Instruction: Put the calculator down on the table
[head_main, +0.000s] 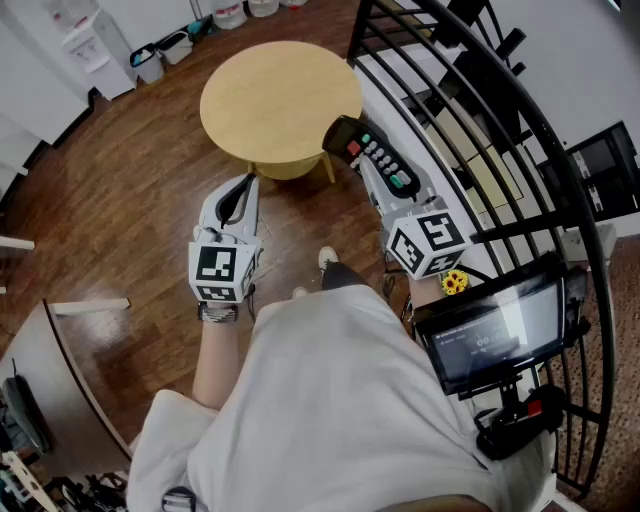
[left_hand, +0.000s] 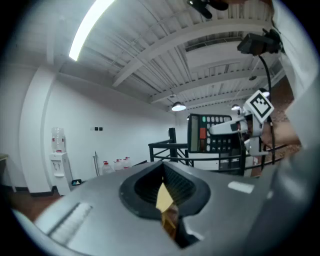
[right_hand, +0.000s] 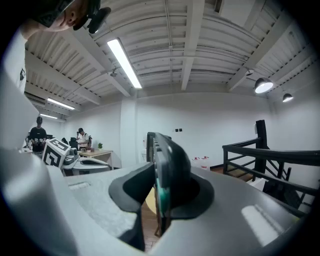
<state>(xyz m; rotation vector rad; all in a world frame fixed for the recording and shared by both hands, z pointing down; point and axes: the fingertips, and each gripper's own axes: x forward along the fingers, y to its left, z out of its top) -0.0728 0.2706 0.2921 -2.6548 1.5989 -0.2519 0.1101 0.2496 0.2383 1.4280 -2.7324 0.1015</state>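
Right tool (head_main: 383, 180) is clenching on the calculator (head_main: 362, 148). In the right gripper view the calculator (right_hand: 167, 170) is standing edge-on between the jaws of the right tool (right_hand: 160, 200), with both pads pressing on its faces and its upper half rising clear above them.

In the head view the keys are facing up and to the right. The calculator is hanging in the air at the right rim of the round wooden counter (head_main: 270, 95), between that counter and the black railing (head_main: 480, 130). It is not resting on the counter.

Left tool (head_main: 245, 185) is pointing toward the counter's near edge, over the wood floor (head_main: 120, 180). In the left gripper view its jaws are pressing together with nothing between them (left_hand: 169, 212). The same view is showing the calculator's key face (left_hand: 215, 132) upright at the right.
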